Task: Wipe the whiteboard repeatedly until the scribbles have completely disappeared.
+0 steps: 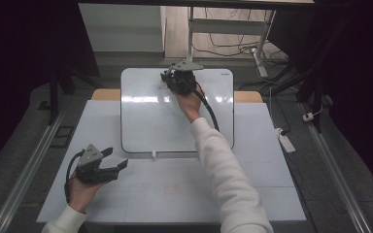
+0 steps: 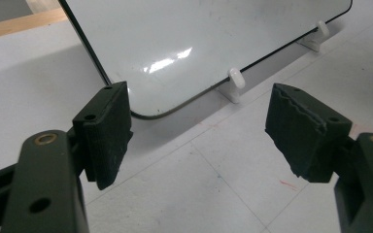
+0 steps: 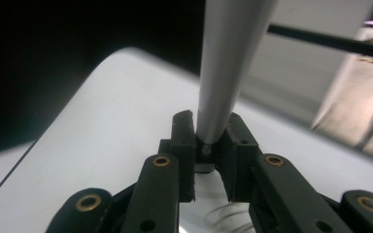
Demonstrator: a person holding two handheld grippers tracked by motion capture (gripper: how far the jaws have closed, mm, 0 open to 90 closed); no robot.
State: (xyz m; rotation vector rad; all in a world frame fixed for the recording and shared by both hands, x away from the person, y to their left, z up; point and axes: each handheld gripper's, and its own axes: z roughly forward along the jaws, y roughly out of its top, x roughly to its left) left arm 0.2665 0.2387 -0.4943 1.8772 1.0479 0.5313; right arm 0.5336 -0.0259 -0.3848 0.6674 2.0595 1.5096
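Note:
A white whiteboard (image 1: 175,126) lies on the table, its near edge resting against small white clips (image 2: 236,77). My right gripper (image 1: 169,80) is over the board's far edge, shut on a grey marker (image 3: 226,68) that rises steeply between its jaws (image 3: 212,141). Faint scribbled loops (image 3: 223,216) mark the board (image 3: 102,126) just under the jaws. My left gripper (image 1: 116,158) is held above the table at the near left, open with nothing between its pads (image 2: 104,131). It looks at the board's near left corner (image 2: 141,114).
The white tabletop (image 1: 175,194) extends in front of the board, with a wooden panel (image 1: 102,94) under its far side. A power strip (image 1: 286,140) and cables lie on the floor to the right. A white frame leg (image 1: 191,29) stands behind the table.

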